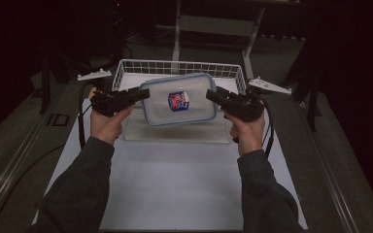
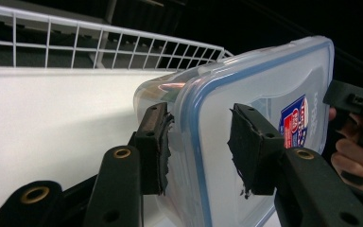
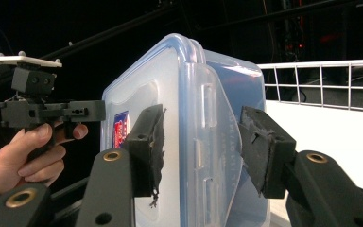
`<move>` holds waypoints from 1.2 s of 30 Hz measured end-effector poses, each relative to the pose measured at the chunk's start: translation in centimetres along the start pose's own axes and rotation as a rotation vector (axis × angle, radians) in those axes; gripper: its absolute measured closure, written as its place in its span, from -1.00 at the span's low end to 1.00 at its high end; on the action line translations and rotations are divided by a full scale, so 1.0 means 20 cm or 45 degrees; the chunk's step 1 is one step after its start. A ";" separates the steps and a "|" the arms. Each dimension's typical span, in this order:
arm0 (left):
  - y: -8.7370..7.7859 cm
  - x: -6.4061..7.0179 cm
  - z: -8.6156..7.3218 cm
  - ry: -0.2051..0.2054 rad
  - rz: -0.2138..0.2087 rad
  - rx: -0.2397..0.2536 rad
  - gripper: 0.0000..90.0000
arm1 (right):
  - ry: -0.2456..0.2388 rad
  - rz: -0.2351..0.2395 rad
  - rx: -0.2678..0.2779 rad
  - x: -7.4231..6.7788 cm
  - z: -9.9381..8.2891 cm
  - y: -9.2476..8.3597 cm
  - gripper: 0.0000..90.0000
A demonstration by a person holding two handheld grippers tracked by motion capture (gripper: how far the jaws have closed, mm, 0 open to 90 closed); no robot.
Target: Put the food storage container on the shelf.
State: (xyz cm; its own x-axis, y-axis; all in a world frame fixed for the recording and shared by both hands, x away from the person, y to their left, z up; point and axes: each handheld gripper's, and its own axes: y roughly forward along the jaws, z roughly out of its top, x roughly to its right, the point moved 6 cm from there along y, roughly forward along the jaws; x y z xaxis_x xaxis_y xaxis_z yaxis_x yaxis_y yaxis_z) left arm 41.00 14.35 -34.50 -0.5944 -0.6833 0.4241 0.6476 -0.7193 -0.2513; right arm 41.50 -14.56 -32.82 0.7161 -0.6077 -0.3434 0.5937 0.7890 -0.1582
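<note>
In the high view, a clear plastic container [image 1: 178, 99] with a blue-rimmed lid and a red-and-blue label hangs tilted at the centre of the frame, above a white wire basket [image 1: 126, 66] that stands on a white table [image 1: 175, 189]. The left gripper [image 1: 144, 93] clamps the container's left edge and the right gripper [image 1: 210, 93] clamps its right edge; the left hand [image 1: 108, 122] and right hand [image 1: 247, 131] emerge from dark sleeves at the bottom. In the left gripper view, 2 black jaws with ragged foam pads [image 2: 163, 149] sit on either side of the container's [image 2: 246, 94] rounded, blue-sealed rim, 1 pad on the lid face and 1 on the translucent wall; the basket's [image 2: 99, 47] thin wire grid crosses the upper left. In the right gripper view, the right gripper's [image 3: 203, 151] worn pads [image 3: 264, 151] pinch the container's [image 3: 203, 94] lid and body across a moulded latch tab, while the other gripper [image 3: 82, 109] shows at mid left of the frame.
</note>
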 end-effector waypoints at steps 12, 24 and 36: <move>0.04 0.00 0.03 -0.026 -0.009 0.007 0.30 | 0.034 -0.003 0.040 0.04 0.03 0.01 0.14; 0.07 -0.01 0.06 -0.058 -0.017 0.017 0.30 | 0.051 -0.003 0.052 0.08 0.04 0.03 0.13; 0.13 -0.03 0.10 -0.057 0.012 0.012 0.30 | 0.145 -0.001 0.053 0.16 0.03 0.06 0.09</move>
State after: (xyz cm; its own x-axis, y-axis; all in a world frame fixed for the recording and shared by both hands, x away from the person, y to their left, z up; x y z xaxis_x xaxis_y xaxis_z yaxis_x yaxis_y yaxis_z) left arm 43.94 13.12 -33.69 -0.5666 -0.6835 0.4601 0.6574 -0.7117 -0.2476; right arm 44.76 -15.61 -33.61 0.6708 -0.5922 -0.4464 0.6107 0.7826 -0.1205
